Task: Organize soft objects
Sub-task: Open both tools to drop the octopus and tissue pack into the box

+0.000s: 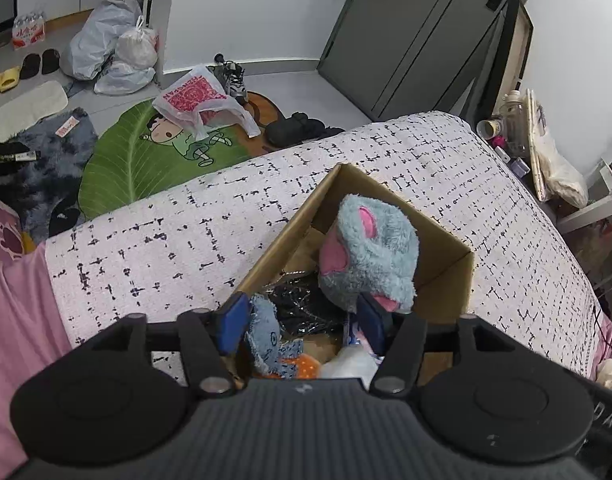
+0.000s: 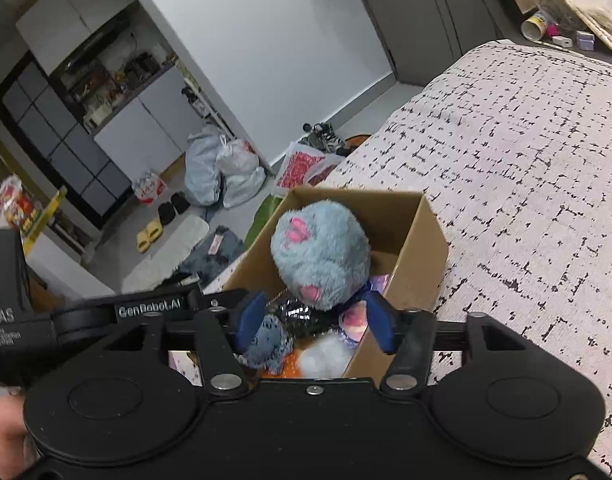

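Note:
An open cardboard box (image 1: 446, 248) stands on the bed and also shows in the right wrist view (image 2: 426, 240). A large blue-grey plush toy with pink patches (image 1: 370, 256) sits upright in it and shows in the right wrist view too (image 2: 322, 256). A small blue plush (image 1: 266, 340), black shiny material (image 1: 302, 308), an orange piece and something white lie lower in the box. My left gripper (image 1: 304, 320) is open over the box's near side, fingers apart, holding nothing. My right gripper (image 2: 314, 320) is open over the same box, empty.
The bed cover (image 1: 186, 240) is white with black dashes, with a pink sheet at the left. On the floor lie a green leaf rug (image 1: 146, 160), plastic bags (image 1: 106, 44), shoes and slippers. A cluttered side table (image 1: 526, 140) stands at the right, near a dark door.

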`<state>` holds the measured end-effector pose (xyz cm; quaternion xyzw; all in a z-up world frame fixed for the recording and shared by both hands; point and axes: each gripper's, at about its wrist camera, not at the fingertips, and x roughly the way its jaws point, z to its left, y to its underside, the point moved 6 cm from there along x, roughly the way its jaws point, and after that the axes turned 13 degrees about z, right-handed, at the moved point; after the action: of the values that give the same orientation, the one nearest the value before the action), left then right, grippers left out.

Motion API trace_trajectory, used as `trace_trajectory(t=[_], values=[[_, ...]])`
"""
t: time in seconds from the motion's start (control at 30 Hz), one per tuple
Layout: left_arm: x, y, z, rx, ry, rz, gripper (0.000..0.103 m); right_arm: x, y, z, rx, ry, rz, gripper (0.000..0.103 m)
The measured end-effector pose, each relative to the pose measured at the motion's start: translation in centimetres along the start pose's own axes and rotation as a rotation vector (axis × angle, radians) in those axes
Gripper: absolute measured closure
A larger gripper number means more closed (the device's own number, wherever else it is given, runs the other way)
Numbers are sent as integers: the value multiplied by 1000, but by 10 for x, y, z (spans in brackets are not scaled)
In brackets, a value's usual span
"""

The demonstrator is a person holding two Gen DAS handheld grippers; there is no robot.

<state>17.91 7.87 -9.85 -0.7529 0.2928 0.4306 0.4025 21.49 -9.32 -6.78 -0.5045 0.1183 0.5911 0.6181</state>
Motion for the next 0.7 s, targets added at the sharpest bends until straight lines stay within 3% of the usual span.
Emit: trace_trajectory(t=[0.33,0.5,0.7], values=[[-18,3,-10,8,-23,-2,20,-25,9,-11,47,7,-21,37],[-30,8,-20,45,-47,-6,11,-54,15,-19,83,36,-60,25],[-49,16,-40,123,-44,-11,9,-82,24,-23,93,73,-80,17]])
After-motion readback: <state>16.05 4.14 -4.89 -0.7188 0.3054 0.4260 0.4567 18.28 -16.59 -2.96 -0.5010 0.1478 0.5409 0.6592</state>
